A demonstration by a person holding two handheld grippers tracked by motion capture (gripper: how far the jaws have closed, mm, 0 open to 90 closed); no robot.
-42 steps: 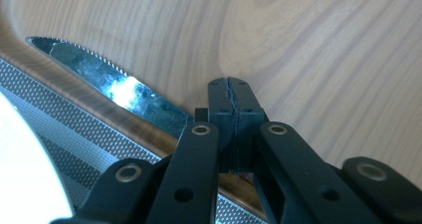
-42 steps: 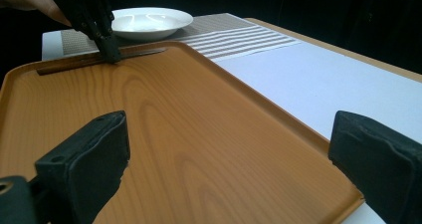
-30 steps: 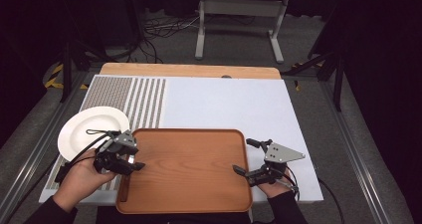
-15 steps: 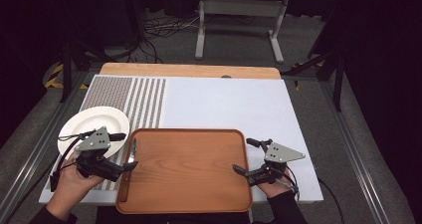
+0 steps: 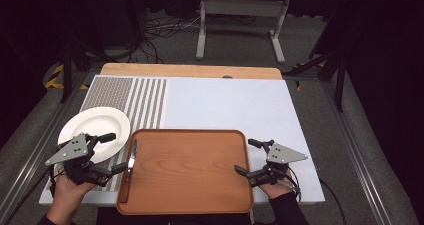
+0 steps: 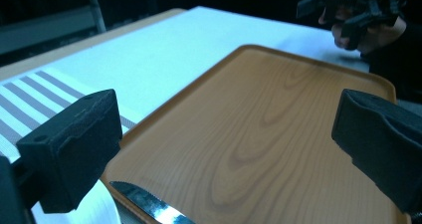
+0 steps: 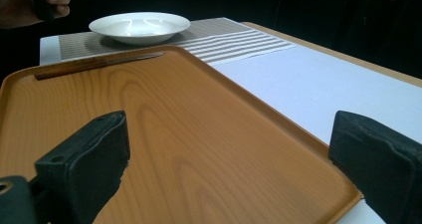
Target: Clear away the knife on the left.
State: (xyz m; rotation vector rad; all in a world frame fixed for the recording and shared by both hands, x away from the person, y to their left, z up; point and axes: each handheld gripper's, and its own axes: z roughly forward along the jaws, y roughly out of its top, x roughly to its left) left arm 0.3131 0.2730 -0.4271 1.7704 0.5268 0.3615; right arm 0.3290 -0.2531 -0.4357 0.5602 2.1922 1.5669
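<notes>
1. The knife (image 5: 129,169) lies along the left edge of the wooden tray (image 5: 190,205), blade pointing away from the person, handle nearest them.
2. The left gripper (image 5: 107,152) sits just left of the tray, over the near rim of the white plate (image 5: 90,122). Its jaws have just been opening and now stand spread wide, with nothing between them; the knife blade lies free just below them in the left gripper view.
3. The right gripper (image 5: 245,157) hangs at the tray's right edge, jaws spread and holding nothing.
4. Risk, as I judge it: the knife rests close against the tray's raised left rim, so a careless sweep of the left gripper could nudge it up onto the rim or skew it across the tray.
5. The plate is just left of the tray and nearly touches it; a low pass by the left gripper could clip its rim and shove it across the striped mat (image 5: 145,97).
6. Beyond the tray the white table cover (image 5: 225,105) is bare, so nothing blocks movement there.
</notes>
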